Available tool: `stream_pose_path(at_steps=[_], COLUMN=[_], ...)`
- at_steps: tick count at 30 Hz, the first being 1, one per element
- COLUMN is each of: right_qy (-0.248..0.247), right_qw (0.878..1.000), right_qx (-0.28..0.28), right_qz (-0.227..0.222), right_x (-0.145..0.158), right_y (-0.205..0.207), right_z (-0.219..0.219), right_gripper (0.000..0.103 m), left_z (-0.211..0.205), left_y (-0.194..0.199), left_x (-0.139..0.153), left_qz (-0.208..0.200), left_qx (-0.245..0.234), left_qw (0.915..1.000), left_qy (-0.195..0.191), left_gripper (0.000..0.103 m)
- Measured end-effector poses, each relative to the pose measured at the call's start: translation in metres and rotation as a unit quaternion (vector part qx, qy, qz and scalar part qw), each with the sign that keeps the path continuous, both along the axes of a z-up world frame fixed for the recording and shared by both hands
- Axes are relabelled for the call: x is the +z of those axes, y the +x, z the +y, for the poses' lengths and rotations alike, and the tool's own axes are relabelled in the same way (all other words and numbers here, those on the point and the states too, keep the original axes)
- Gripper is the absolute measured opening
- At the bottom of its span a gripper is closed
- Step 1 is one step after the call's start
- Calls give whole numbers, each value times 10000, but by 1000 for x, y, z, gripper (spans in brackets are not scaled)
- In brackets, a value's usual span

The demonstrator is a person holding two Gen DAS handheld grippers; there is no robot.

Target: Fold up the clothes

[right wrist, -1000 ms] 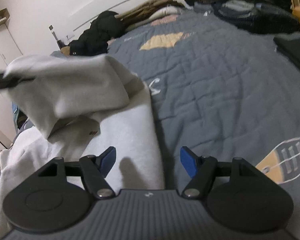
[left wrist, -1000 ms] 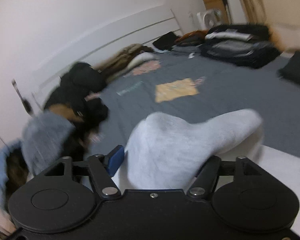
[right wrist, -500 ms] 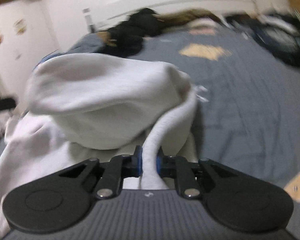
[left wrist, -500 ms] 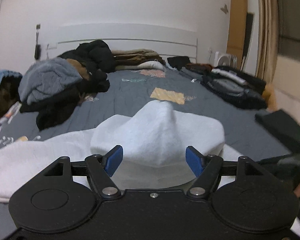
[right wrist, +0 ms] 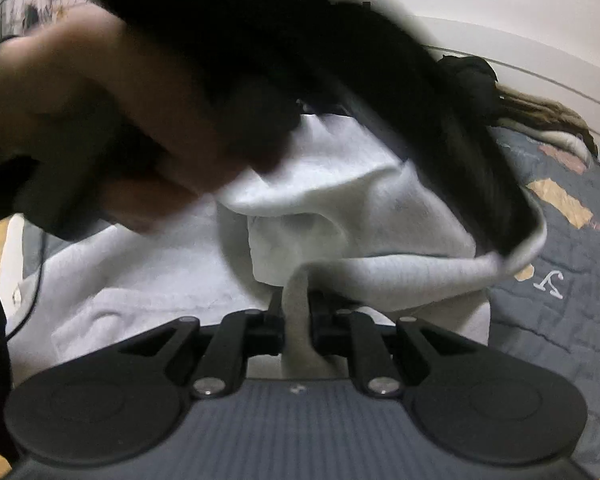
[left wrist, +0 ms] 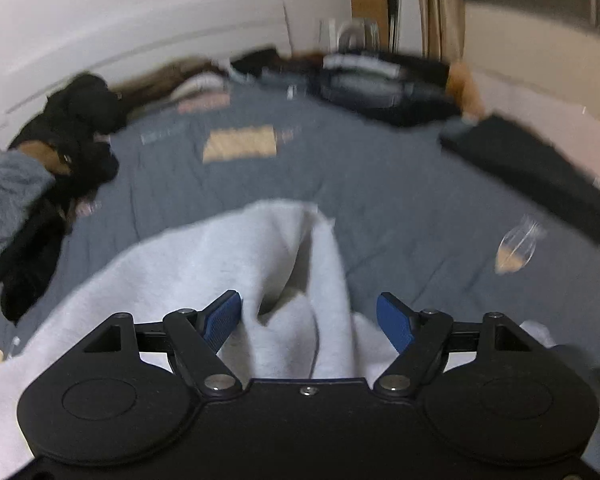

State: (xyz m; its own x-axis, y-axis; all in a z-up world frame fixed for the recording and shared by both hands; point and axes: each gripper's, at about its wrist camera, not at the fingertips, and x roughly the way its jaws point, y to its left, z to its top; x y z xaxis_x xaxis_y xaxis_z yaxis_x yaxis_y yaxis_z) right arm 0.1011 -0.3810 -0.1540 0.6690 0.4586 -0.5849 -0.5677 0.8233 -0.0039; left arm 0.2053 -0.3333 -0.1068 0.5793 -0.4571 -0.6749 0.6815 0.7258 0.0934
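A light grey sweatshirt (left wrist: 204, 272) lies bunched on the grey bed cover (left wrist: 380, 184), just ahead of my left gripper (left wrist: 309, 316). The left jaws stand wide apart with a fold of the cloth rising between them, untouched. My right gripper (right wrist: 296, 312) is shut on a ribbed edge of the same sweatshirt (right wrist: 340, 208) and holds it lifted. A blurred bare arm (right wrist: 100, 120) and the dark body of the left gripper (right wrist: 440, 128) cross the right wrist view just above the cloth.
A heap of dark clothes (left wrist: 68, 132) and a grey fleece (left wrist: 8, 196) sit at the left. Folded stacks (left wrist: 380, 76) line the far right of the bed. A black folded garment (left wrist: 540, 176) lies at the right. The white headboard (left wrist: 140, 44) is behind.
The right gripper has stayed shut on the sweatshirt edge and swung left, lifting it. The left gripper stays open and has moved; its arm now crosses the right wrist view.
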Motion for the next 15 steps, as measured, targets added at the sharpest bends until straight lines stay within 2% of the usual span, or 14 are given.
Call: stream_pose_path(at_steps=[3, 6, 7, 8, 9, 11, 13, 15], right_qy=[-96, -152, -170, -186, -168, -130, -5, 137], right_qw=[10000, 9999, 9999, 9998, 9999, 9999, 9999, 9997], right_qx=[22, 20, 20, 17, -10, -62, -62, -18], right_qz=[-4, 0, 1, 4, 29, 80, 133, 217], right_x=[-1, -3, -3, -4, -4, -3, -2, 0], right_y=[-3, -2, -2, -2, 0, 3, 4, 2], right_z=[1, 1, 1, 1, -1, -4, -10, -16], right_gripper=[12, 12, 13, 13, 13, 14, 14, 16], left_z=[-11, -23, -26, -27, -26, -13, 13, 49], left_y=[13, 22, 24, 26, 28, 36, 40, 38], left_x=[-25, -42, -45, -47, -48, -44, -33, -24], left_qz=[287, 300, 285, 256, 291, 489, 612, 732], left_qx=[-162, -239, -236, -277, -272, -92, 239, 649], left_qw=[9986, 9948, 9937, 9930, 9931, 9958, 9978, 9931], left_qy=[411, 947, 1054, 1123, 1103, 766, 130, -645], left_gripper=[72, 73, 66, 46, 39, 32, 29, 28])
